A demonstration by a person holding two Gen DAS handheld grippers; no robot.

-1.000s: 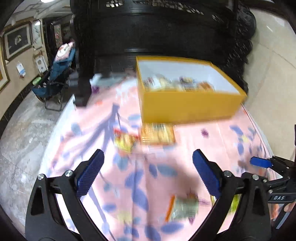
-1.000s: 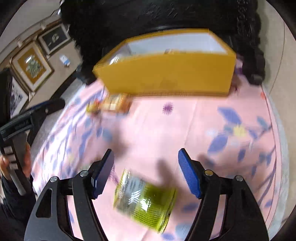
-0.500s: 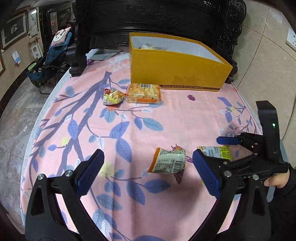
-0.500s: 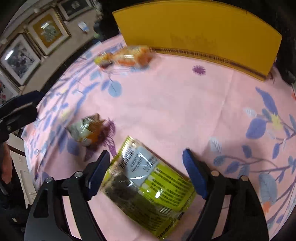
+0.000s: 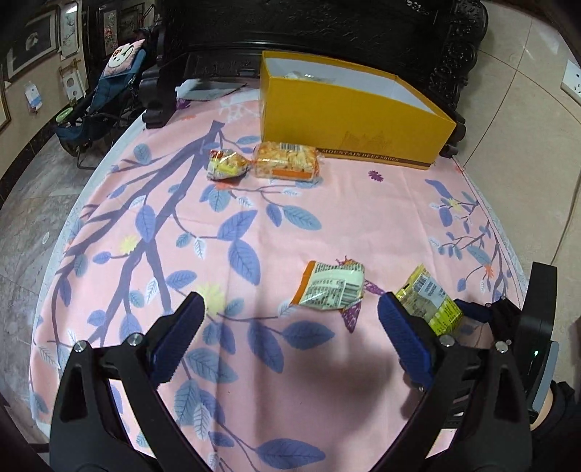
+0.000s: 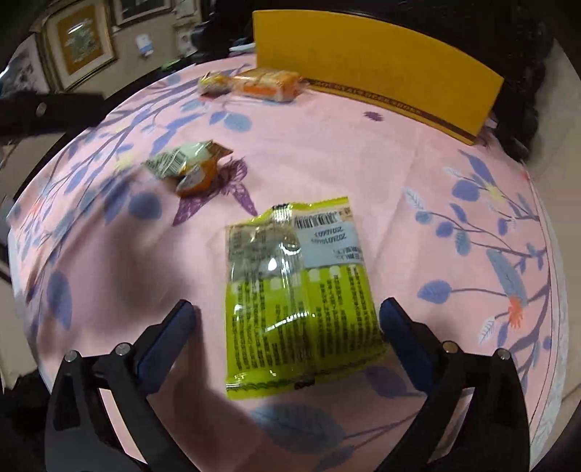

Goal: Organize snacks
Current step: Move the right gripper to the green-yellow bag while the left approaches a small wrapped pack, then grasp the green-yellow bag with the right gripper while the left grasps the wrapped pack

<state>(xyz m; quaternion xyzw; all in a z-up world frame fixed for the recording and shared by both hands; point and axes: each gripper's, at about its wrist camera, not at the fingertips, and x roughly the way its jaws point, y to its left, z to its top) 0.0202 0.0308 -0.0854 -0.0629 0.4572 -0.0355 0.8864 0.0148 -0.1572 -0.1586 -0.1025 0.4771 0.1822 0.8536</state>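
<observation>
A green snack packet point(image 6: 297, 290) lies flat on the pink tablecloth between the open jaws of my right gripper point(image 6: 287, 330); it also shows in the left wrist view point(image 5: 428, 297). My left gripper point(image 5: 290, 326) is open and empty above the cloth, with an orange and white packet point(image 5: 332, 287) just ahead of it; the same packet shows in the right wrist view point(image 6: 189, 167). A cracker packet point(image 5: 287, 159) and a small yellow packet point(image 5: 225, 165) lie in front of the yellow box point(image 5: 348, 116), which holds several snacks.
The round table's edge point(image 5: 54, 261) drops to a marble floor on the left. A dark carved cabinet point(image 5: 326, 32) stands behind the box. A folding chair point(image 5: 105, 105) stands at the far left. The tiled wall point(image 5: 537, 127) is close on the right.
Both grippers have pulled back from the yellow box toward the near side of the table. The right gripper has come down around the green packet. Both stay open.
</observation>
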